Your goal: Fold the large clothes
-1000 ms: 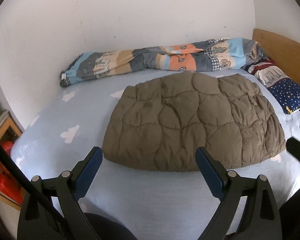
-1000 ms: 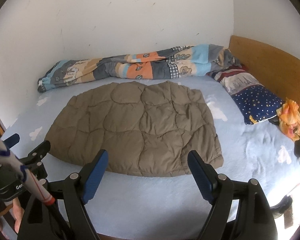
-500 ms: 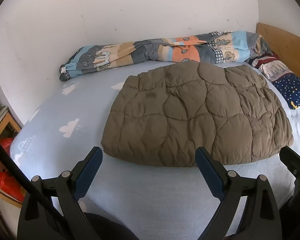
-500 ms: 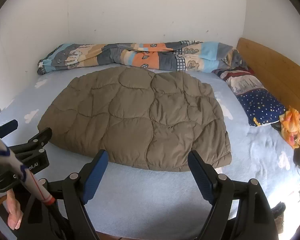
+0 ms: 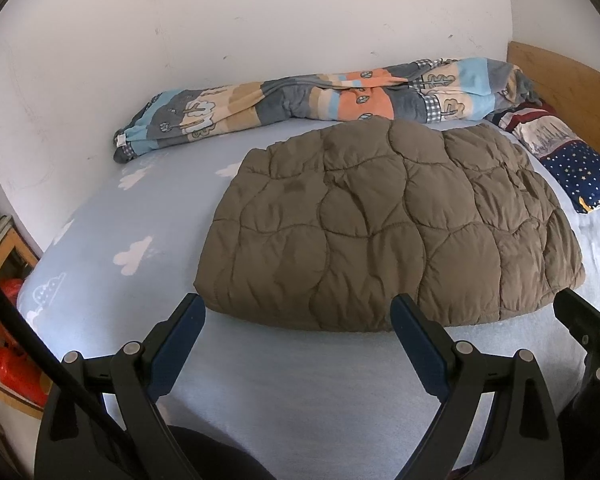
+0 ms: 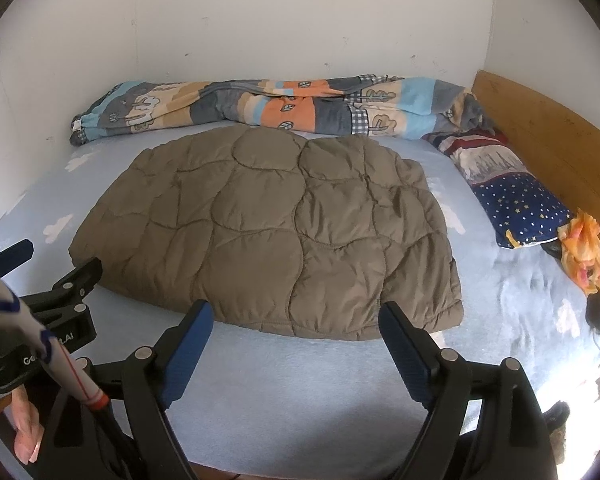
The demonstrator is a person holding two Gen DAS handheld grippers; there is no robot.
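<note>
While both grippers gape, quilted jacket [image 6: 268,236] lies flat.

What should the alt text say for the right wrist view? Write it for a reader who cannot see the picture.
A brown quilted garment lies spread flat on a light blue bed sheet, with the open right gripper just short of its near edge and holding nothing. A rolled patterned blanket lies along the white wall behind, and a starry blue pillow lies by the wooden headboard on the right.

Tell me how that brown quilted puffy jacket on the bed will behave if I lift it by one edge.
The brown quilted puffy jacket will probably sag and drape, since its creased panels look soft. Its puffy padding suggests it is light for its bulk. The smooth shell may slip.
</note>
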